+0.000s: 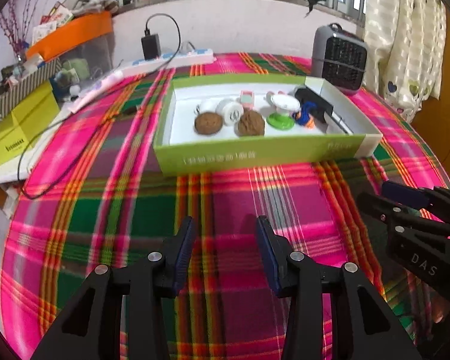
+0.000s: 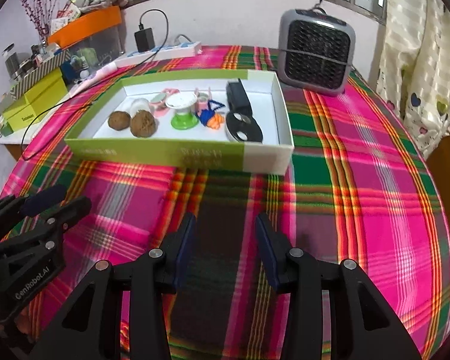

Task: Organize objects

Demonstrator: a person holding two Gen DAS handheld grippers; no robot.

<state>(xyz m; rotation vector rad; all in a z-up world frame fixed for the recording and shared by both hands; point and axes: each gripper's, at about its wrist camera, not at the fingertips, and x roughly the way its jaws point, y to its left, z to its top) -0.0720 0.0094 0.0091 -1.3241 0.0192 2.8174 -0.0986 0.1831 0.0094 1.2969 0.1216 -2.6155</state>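
A shallow green and white box (image 1: 255,151) (image 2: 165,150) lies on the plaid tablecloth. In it are two brown walnuts (image 1: 208,122) (image 2: 143,123), a white round plug (image 1: 229,111), a green and white spool (image 1: 282,111) (image 2: 181,111), a blue and orange cord bundle (image 1: 304,117) (image 2: 210,117) and black items (image 2: 240,99). My left gripper (image 1: 225,240) is open and empty, above the cloth in front of the box. My right gripper (image 2: 225,237) is open and empty too. Each also shows in the other's view, the right gripper (image 1: 405,204) at the right edge and the left gripper (image 2: 51,201) at the left edge.
A grey fan heater (image 2: 315,54) (image 1: 340,57) stands behind the box at the right. A white power strip with a black charger (image 1: 165,57) (image 2: 159,51) lies at the back. Yellow-green boxes (image 1: 18,129) and a cluttered shelf stand at the left. A curtain (image 2: 420,60) hangs at the right.
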